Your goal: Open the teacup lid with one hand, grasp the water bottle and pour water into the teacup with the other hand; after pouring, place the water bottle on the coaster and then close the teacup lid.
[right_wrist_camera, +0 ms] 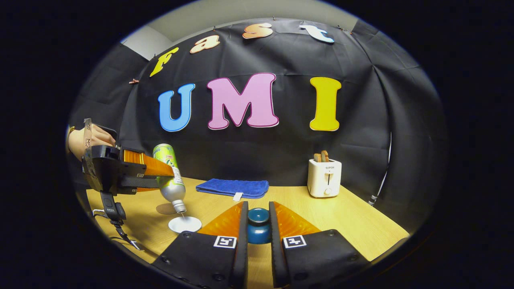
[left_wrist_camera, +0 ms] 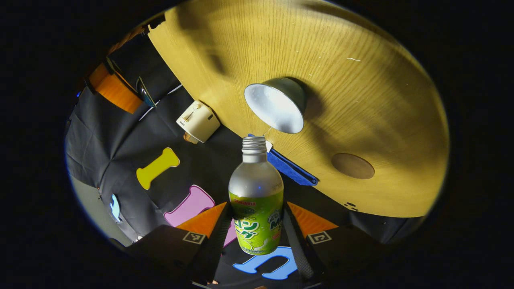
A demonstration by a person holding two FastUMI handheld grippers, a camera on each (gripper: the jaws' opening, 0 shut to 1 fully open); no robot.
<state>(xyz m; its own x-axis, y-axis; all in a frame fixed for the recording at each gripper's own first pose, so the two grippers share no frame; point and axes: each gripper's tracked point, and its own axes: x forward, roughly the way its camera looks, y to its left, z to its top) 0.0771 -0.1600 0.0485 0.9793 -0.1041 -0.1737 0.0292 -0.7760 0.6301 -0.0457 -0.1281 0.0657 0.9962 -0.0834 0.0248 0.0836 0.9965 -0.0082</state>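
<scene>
Mid-pour in the booth: the left gripper (left_wrist_camera: 257, 237), its two fingers pressed on the labelled body of the water bottle (left_wrist_camera: 256, 200), holds the uncapped bottle tipped neck-down over the open teacup (left_wrist_camera: 277, 106). In the left gripper view the bottle's long axis runs from 6 o'clock up toward 12, its threaded mouth pointing at the cup's white interior just beyond, at about 1 o'clock from the mouth. In the right gripper view the same bottle (right_wrist_camera: 170, 176) slants with its base up at 11 o'clock and its neck down at 5, a thin stream appearing to fall into the cup (right_wrist_camera: 184, 224) on the wooden table (right_wrist_camera: 353, 216), with a person's hand (right_wrist_camera: 86, 140) behind the gripper (right_wrist_camera: 160, 176). The right gripper (right_wrist_camera: 258, 228) grips the dark blue teacup lid (right_wrist_camera: 258, 226) between narrowly set fingers, held off to the cup's 3 o'clock side. The round coaster (left_wrist_camera: 352, 165) lies near the cup, at about 5 o'clock from it in the left gripper view, so the bottle-holding left gripper looks the nearer one for the set-down. A folded blue cloth (right_wrist_camera: 233, 188) and a white toaster (right_wrist_camera: 324, 176) stand toward the booth wall.
</scene>
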